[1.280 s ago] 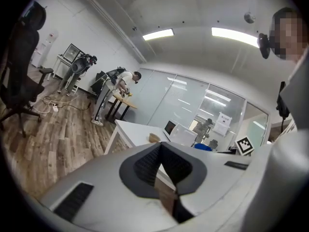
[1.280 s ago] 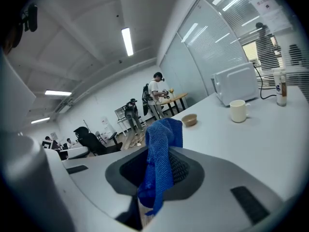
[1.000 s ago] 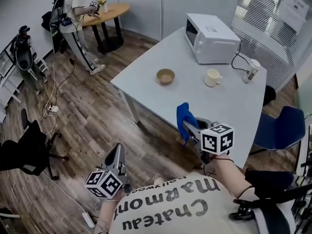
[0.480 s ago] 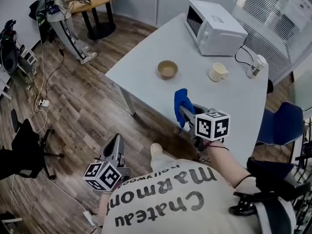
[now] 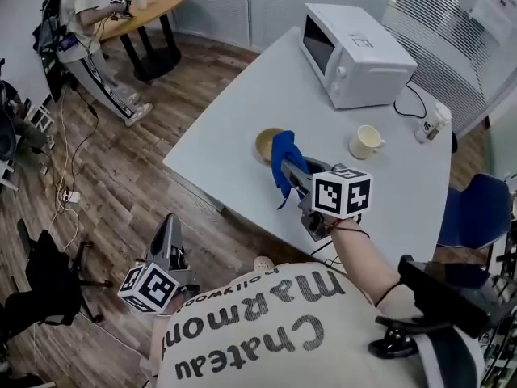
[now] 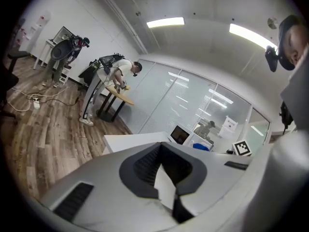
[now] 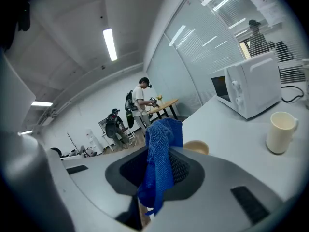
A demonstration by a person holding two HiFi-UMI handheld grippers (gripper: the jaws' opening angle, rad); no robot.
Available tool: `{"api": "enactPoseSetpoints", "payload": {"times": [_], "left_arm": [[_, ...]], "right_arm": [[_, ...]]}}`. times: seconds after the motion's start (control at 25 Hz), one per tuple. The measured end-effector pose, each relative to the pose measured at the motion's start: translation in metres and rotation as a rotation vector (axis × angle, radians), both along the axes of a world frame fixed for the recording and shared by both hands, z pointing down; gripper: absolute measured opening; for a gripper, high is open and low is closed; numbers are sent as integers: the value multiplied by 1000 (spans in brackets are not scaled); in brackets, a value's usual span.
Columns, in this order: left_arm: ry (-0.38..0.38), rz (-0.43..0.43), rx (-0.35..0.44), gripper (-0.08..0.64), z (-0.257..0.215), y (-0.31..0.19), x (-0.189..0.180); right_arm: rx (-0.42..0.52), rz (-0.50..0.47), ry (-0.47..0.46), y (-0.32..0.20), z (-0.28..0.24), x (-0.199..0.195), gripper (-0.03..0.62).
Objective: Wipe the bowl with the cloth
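A small tan bowl (image 5: 265, 145) stands on the light grey table (image 5: 242, 115), near its left edge; it also peeks past the cloth in the right gripper view, bowl (image 7: 197, 147). My right gripper (image 5: 284, 166) is shut on a blue cloth (image 5: 284, 158) that hangs in a bunch from its jaws, cloth (image 7: 160, 158), and it hovers just right of the bowl, partly covering it. My left gripper (image 5: 167, 234) is low at the left, over the wooden floor, away from the table; its jaws are shut with nothing between them (image 6: 161, 175).
A white microwave (image 5: 354, 53) stands at the table's far side with a cream mug (image 5: 366, 141) and a small bottle (image 5: 434, 123) to its right. A blue chair (image 5: 477, 212) sits at the right. A person (image 5: 85, 31) works at a round wooden table (image 5: 144, 6), far left.
My right gripper has carried the blue cloth forward and left, from the table's near edge up to the bowl. The left gripper stays low and shut.
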State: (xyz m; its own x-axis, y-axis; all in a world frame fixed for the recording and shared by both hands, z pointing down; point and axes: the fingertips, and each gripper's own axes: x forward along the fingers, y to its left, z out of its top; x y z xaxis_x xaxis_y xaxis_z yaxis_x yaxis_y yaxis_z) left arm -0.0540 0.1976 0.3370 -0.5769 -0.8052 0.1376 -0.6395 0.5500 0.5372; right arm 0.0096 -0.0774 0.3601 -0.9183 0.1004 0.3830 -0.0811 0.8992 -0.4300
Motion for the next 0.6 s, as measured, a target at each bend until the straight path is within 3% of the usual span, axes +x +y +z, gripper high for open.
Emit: {"api": "enactPoseSetpoints", "payload": {"times": [0.16,0.36,0.48,0.56,0.6], "left_arm": [[46,16,41,-6,2,-42,-32],[37,119,-124,-8,25,-90,-52],[108,207,-137,-6,44,-119,-66],[164,293,-144,26,58,-148,-72],[190,339,-146,105,65,-164,-76]], "right_arm": [[-31,28,-17,-34,13,-18,66],[-103,93,-43,-54,28,-19,66],[-138,127,-57,-54,32,-18,66],[-158,179,-43,-56,40,-14,66],[-168,207,-35,-60,44,-13,66]]}}
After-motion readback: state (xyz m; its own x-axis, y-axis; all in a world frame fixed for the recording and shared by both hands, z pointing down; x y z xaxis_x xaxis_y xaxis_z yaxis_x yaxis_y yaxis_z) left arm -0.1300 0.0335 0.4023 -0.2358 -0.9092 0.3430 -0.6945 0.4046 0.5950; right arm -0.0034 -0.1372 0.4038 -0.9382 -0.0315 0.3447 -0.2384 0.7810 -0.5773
